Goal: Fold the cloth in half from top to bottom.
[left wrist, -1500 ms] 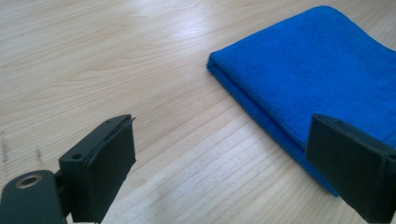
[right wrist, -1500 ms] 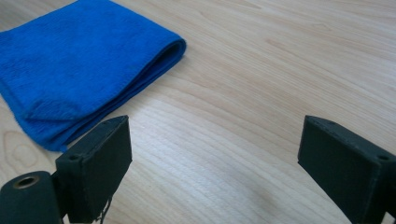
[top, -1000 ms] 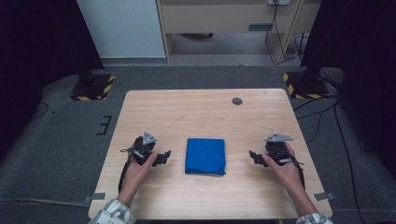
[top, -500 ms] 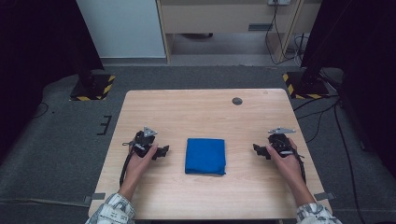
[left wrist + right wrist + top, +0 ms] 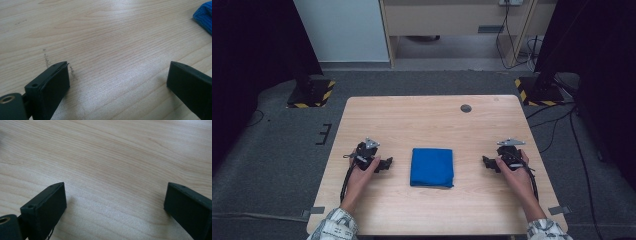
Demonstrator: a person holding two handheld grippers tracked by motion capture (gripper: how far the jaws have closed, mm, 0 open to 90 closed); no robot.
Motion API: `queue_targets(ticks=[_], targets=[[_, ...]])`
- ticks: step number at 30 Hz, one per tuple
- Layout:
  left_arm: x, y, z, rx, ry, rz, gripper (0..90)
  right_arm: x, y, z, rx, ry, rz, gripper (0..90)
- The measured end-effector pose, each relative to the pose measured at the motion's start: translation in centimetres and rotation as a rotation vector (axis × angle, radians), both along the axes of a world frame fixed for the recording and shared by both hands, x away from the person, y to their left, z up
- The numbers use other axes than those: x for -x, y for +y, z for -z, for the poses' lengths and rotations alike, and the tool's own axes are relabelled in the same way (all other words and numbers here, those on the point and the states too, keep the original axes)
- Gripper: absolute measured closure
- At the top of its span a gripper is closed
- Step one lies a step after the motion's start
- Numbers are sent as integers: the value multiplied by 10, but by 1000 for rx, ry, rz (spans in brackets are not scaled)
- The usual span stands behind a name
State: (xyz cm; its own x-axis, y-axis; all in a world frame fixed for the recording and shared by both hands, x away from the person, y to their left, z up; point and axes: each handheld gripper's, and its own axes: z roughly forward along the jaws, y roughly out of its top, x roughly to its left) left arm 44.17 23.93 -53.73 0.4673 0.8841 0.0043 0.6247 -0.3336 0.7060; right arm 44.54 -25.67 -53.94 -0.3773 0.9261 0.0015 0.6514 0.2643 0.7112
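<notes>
A folded blue cloth (image 5: 432, 167) lies flat at the middle of the wooden table (image 5: 427, 120). My left gripper (image 5: 388, 163) rests on the table just left of the cloth, pointing toward it, jaws open. In the left gripper view its jaws stand wide apart over bare wood, with a corner of the blue cloth (image 5: 204, 15) at the upper right. My right gripper (image 5: 486, 162) rests to the right of the cloth, pointing toward it, a gap of bare wood between. In the right gripper view the jaws stand wide apart with bare wood between them.
A small dark round disc (image 5: 466, 108) sits in the tabletop near the far edge. Black stands with yellow-black striped bases (image 5: 310, 95) flank the table on the grey floor. Cables (image 5: 557, 125) trail at the right.
Both hands have slid slightly toward the near edge and settled on the table. The cloth has not moved.
</notes>
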Motion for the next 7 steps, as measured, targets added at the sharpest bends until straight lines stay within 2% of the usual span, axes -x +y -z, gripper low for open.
queue_targets(ticks=[7], targets=[[1, 0, 0, -1, 0, -2, 32, 6, 1, 0, -1, 0, -25, 44]])
